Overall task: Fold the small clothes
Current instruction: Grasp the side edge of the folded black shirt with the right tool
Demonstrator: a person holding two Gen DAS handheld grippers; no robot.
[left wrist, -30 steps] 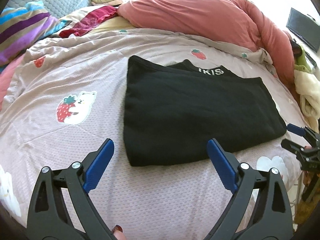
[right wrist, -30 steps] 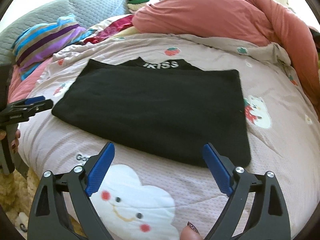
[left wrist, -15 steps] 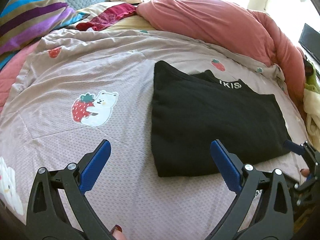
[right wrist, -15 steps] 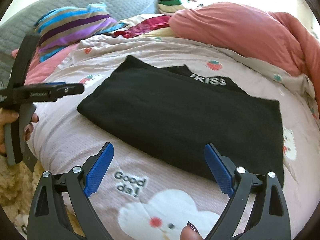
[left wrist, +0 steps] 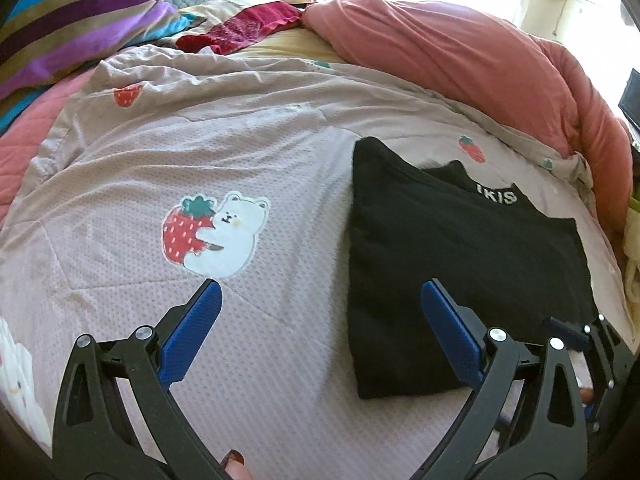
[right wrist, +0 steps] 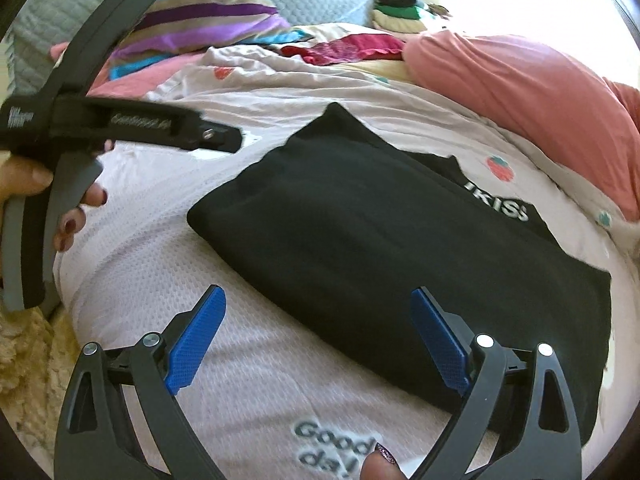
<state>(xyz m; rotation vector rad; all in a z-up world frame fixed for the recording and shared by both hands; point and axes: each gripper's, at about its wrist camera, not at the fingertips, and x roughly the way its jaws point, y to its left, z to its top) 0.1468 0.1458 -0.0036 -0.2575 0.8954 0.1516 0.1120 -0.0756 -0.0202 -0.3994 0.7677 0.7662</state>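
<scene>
While the black shirt [right wrist: 400, 264] lies folded near the bed's [left wrist: 240, 160] front edge, both hand-held grippers, left [left wrist: 320, 332] and right [right wrist: 318, 340], are held spread and empty. A side edge should be pinched squarely, so layers are lifted together.

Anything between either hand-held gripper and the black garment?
Nothing visible. The right hand-held gripper hangs open over the near edge of the folded black fabric garment, with only bare pink printed quilt below. The left hand-held gripper is open at the garment's left edge, equally unobstructed.
</scene>
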